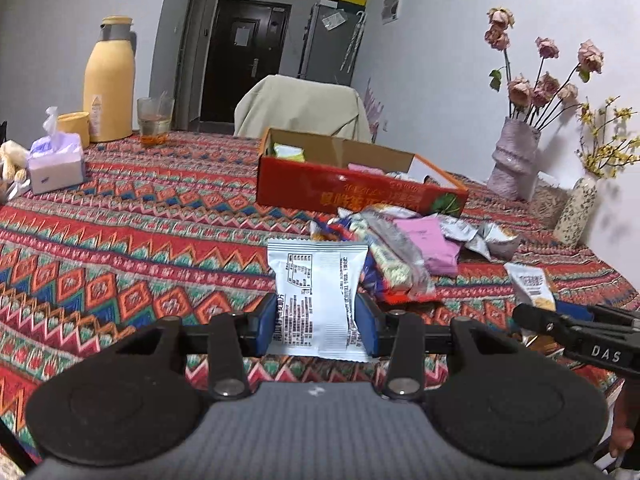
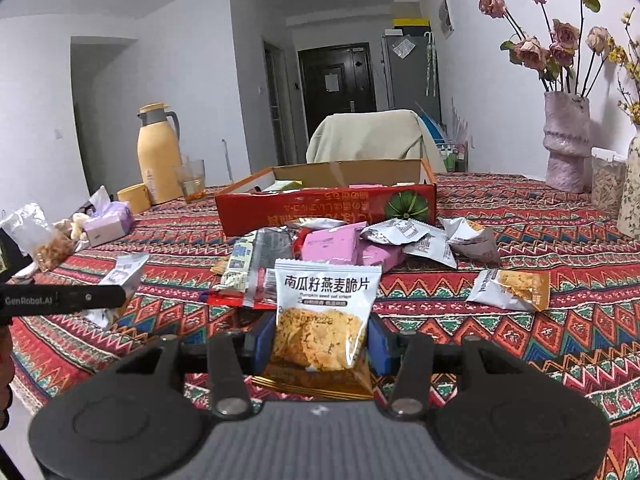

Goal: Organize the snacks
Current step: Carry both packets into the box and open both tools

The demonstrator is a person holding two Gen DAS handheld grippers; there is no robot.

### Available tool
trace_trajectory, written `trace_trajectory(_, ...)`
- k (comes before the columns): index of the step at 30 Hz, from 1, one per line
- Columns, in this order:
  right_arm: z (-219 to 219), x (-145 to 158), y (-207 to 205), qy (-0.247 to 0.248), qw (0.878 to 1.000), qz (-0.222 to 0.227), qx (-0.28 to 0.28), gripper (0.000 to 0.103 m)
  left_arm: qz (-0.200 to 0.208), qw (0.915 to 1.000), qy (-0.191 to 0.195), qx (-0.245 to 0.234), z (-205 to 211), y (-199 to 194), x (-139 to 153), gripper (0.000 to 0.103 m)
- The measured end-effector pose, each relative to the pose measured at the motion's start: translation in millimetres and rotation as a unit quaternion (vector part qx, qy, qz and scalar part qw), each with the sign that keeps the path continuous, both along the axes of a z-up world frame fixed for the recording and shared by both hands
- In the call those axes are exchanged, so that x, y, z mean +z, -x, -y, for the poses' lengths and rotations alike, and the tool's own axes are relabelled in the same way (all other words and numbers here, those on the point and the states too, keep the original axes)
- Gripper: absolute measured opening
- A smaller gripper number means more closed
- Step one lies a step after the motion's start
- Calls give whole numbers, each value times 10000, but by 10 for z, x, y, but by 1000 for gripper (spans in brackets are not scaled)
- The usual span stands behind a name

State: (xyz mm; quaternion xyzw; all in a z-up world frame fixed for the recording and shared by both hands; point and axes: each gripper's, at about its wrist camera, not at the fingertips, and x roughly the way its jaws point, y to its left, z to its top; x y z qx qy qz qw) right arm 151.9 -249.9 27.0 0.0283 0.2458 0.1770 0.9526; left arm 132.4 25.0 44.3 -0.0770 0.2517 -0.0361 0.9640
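Observation:
My left gripper (image 1: 316, 326) is shut on a white snack packet (image 1: 316, 292), printed back toward the camera, held upright above the patterned tablecloth. My right gripper (image 2: 320, 340) is shut on an oat crisp packet (image 2: 324, 312), white on top with a window showing the golden crisp. Beyond both lies a pile of loose snacks (image 2: 340, 244), with pink packets (image 1: 430, 244) and silver ones among them. Behind the pile stands an open red cardboard box (image 2: 320, 208) with a few packets inside. The right gripper shows at the right edge of the left wrist view, the left gripper at the left edge of the right wrist view.
A yellow thermos (image 1: 108, 80), a glass (image 1: 155, 120) and a tissue box (image 1: 56, 164) stand at the far left. Vases with dried roses (image 2: 566, 140) line the right wall. One oat crisp packet (image 2: 510, 290) lies alone at right. A covered chair (image 2: 372, 136) stands behind the table.

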Motion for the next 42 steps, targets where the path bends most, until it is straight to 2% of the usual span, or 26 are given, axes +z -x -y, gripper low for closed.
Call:
trace_trajectory(3, 19, 74, -81, -8, 10000, 41, 62, 47, 187, 9996, -30, -194, 0, -171, 181, 43)
trace_trajectory(5, 51, 183, -206, 24, 9998, 107, 147, 47, 413, 9982, 37, -429, -39, -396, 389, 43)
trace_trajectory(7, 104, 366, -429, 19, 9994, 228, 263, 47, 446, 9970, 185, -608, -97, -721, 573, 43)
trace_trajectory(10, 174, 632, -912, 95, 9987, 376, 340, 47, 322, 9981, 152, -500, -148, -1359, 768, 43)
trace_trajectory(13, 218, 810, -1499, 234, 9986, 414, 213, 47, 94, 9996, 34, -255, -213, -1994, 792, 43)
trace_trajectory(16, 249, 858, -2155, 148, 9996, 73, 246, 47, -285, 9995, 19, -163, -245, -2568, 709, 43)
trace_trajectory(19, 186, 761, -2768, 245, 9989, -314, 242, 47, -547, 9985, -30, 5, -236, -2919, 588, 43)
trace_trajectory(22, 39, 567, -3215, 582, 9963, -608, 175, 47, -642, 9979, -74, -68, -208, -3001, 453, 43)
trace_trajectory(26, -191, 356, -3519, 1128, 9903, -799, 157, 47, -719, 9969, -312, -9, -158, -3102, 260, 43)
trace_trajectory(29, -271, 197, -3722, 1396, 9852, -989, 81, 47, -855, 9960, -245, 114, -233, -3193, 130, 43)
trace_trajectory(30, -285, 146, -3781, 1435, 9839, -1061, 64, 47, -791, 9966, -215, 54, -249, -3177, 110, 46)
trace_trajectory(31, -294, 103, -3824, 1489, 9826, -1113, 45, 46, -736, 9971, -206, -2, -258, -3148, 104, 53)
trace_trajectory(33, -315, 62, -3852, 1530, 9823, -1078, 18, 48, -659, 9975, -238, -58, -254, -3081, 116, 64)
trace_trajectory(35, -348, 62, -3844, 1531, 9831, -1002, 1, 62, -624, 9976, -268, -100, -260, -3038, 157, 65)
trace_trajectory(37, -366, 84, -3819, 1566, 9835, -905, -65, 67, -598, 9978, -272, -88, -266, -3007, 192, 65)
trace_trajectory(42, -290, 293, -3663, 1460, 9868, -686, -111, 67, -453, 9986, -264, -17, -296, -2861, 375, 67)
